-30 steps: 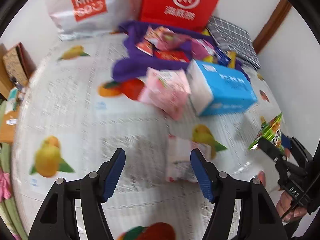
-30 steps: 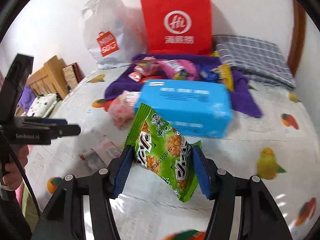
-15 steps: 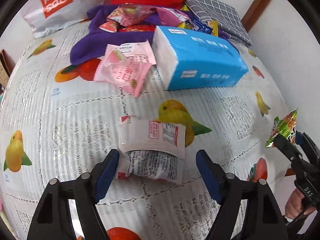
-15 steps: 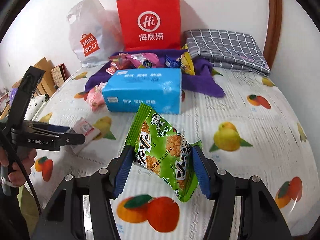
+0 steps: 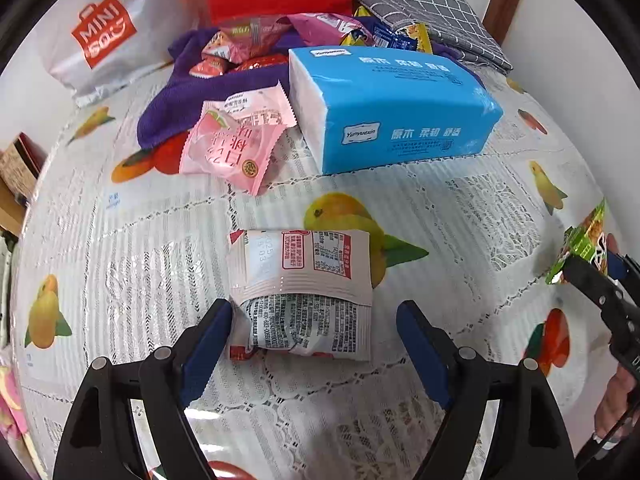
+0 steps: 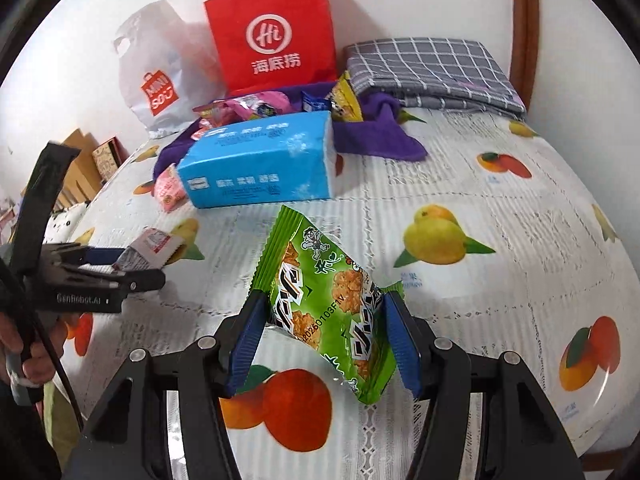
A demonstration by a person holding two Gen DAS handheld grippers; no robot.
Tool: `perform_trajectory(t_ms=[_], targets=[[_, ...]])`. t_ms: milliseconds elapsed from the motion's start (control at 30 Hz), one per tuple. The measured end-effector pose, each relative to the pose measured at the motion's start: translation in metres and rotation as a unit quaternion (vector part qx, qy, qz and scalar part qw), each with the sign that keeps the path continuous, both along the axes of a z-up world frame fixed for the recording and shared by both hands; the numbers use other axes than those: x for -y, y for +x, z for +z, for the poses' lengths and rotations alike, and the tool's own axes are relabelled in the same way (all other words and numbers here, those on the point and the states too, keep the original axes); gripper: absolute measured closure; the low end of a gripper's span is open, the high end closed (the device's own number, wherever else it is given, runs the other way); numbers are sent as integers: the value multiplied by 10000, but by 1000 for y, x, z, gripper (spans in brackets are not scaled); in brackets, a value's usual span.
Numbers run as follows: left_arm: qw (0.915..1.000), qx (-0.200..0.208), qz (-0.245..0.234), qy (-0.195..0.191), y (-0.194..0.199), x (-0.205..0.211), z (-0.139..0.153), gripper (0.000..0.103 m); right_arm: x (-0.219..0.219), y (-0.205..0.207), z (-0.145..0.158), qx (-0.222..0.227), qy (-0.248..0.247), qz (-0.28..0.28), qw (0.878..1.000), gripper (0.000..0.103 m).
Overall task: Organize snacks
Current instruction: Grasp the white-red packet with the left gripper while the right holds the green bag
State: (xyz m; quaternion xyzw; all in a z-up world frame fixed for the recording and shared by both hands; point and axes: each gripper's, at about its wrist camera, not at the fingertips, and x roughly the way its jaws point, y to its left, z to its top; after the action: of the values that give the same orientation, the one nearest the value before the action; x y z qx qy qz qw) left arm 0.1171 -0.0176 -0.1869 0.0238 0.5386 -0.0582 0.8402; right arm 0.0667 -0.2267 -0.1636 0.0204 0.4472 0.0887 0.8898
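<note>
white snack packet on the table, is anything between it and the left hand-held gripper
Nothing visible is in the way. The white snack packet lies flat on the tablecloth, already between the open fingers of the left hand-held gripper, whose jaws have just been opening.

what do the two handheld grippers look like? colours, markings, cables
Both the left gripper and the right gripper have matte black angular finger arms with silver pivot pins and ribbed blue pads. Seen side-on from the right wrist view, the left one's black body carries white "GenRobot.AI" lettering, with a black cable running down beside it. No sleeve is visible.
</note>
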Motion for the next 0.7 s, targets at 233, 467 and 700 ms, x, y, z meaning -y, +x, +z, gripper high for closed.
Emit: perform_trajectory(t_ms=[233,467,700], targets=[[9996,231,186,6,-3,-5,2,31,4,4,-8,13,0,-172,9999,44],[9987,453,241,-24,-5,-8,2,36,2,10,-11,95,-155,-173,9997,44],[9983,525,220,-96,-5,-8,4,52,4,17,-15,185,-14,-201,9996,44]])
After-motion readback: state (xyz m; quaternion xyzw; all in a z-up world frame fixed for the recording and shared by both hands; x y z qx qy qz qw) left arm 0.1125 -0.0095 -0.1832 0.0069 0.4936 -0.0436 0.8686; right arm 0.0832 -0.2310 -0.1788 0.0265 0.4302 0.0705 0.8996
